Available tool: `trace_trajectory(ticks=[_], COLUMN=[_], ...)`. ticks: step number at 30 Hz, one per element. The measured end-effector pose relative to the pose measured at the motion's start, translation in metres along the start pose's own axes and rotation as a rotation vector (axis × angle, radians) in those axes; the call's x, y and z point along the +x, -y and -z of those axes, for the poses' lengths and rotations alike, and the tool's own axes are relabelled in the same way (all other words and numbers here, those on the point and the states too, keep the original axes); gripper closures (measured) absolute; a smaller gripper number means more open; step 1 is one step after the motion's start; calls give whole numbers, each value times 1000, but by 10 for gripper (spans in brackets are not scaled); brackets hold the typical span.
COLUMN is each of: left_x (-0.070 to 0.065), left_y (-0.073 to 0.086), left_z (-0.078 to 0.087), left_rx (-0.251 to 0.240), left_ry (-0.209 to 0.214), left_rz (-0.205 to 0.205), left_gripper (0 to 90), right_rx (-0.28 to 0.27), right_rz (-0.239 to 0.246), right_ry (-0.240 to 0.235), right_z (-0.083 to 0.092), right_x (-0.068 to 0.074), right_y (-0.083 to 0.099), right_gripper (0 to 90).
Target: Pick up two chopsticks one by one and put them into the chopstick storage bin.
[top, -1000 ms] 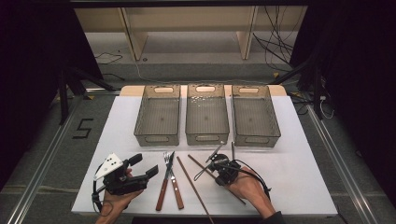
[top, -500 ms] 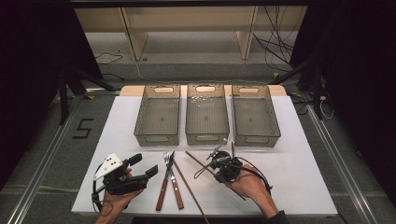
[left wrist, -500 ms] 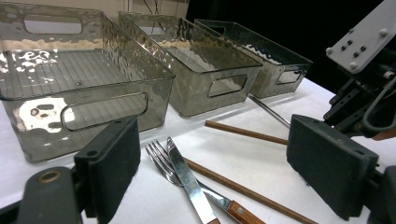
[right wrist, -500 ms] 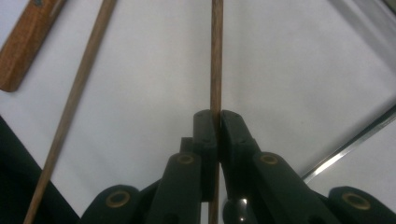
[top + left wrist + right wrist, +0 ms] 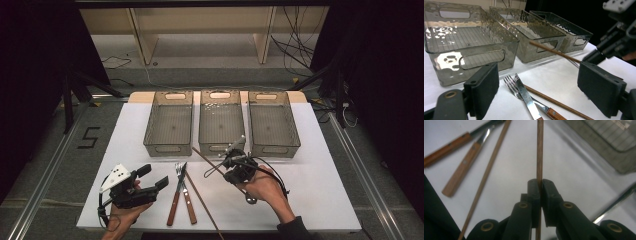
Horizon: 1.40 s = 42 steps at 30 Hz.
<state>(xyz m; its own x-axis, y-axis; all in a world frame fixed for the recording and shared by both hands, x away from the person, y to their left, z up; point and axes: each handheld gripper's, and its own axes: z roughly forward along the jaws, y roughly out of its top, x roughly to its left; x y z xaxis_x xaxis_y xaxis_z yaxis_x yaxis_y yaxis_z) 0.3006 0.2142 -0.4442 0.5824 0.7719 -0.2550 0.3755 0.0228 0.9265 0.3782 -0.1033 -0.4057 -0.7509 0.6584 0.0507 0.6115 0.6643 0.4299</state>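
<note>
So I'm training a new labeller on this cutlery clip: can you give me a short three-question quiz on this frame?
1. True or false: the right gripper is shut on a chopstick.
2. How many bins stand in the row at the back of the table?
3. The second chopstick lies: A) in a bin, B) on the table beside the knife and fork, C) between the left gripper's jaws.

Key: 1 true; 2 three; 3 B.
</note>
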Motion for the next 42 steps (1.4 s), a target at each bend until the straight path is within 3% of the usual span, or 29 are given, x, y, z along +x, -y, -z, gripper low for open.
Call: trace_trajectory(ticks=[10, 18, 25, 31, 42], left_x=[1, 1, 2, 3, 4], left_y=[0, -1, -1, -1, -2], left_z=[0, 1, 2, 3, 5], left_rx=[-1, -5, -4, -14, -23], left_ry=[0, -2, -1, 1, 4], left_rz=[3, 5, 9, 13, 27], left_gripper=[170, 170, 170, 170, 170], right_rx=[-115, -172, -199, -201, -211], right_rz=[-19, -29, -51, -86, -147], right_ry=[-24, -29, -14, -33, -29], right_z=[-6, -8, -11, -24, -35], right_x=[-3, -5, -9, -14, -24], right_y=[-45, -79, -114, -149, -187], right_gripper=[860, 860, 860, 860, 860])
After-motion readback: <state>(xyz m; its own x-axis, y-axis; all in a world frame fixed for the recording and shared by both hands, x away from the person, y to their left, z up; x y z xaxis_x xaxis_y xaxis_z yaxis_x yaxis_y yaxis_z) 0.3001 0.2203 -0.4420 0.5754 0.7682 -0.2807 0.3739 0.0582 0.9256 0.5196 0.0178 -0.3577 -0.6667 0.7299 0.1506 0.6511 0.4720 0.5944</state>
